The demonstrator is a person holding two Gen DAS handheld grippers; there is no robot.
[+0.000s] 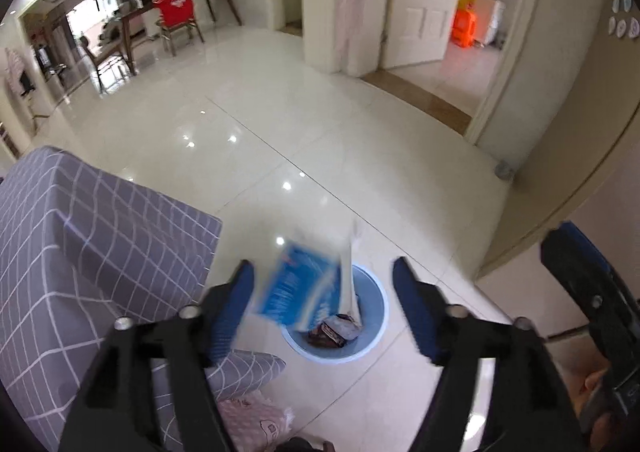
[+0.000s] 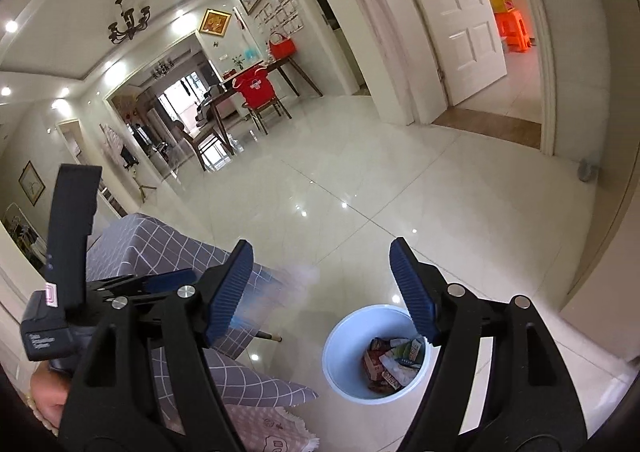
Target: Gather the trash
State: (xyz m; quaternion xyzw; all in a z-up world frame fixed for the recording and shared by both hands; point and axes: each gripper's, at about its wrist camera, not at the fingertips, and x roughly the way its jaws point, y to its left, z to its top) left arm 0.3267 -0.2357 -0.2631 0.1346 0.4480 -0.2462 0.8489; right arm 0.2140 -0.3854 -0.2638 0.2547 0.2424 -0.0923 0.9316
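Left wrist view: left gripper (image 1: 323, 284) has jaws spread wide, nothing pinched; a blurred blue-and-white packet (image 1: 298, 286) sits loose between them w/ its lower end over the rim of the blue bin (image 1: 376, 316) on the floor, and the bin holds dark red wrappers (image 1: 334, 330) at the bottom. Right wrist view: right gripper (image 2: 320, 284) jaws also wide apart & empty, above the bin (image 2: 340, 356), which holds several red, white & green wrappers (image 2: 394, 366); bin stands on the floor beside the grey checked cloth (image 2: 168, 252) over the tabletop.
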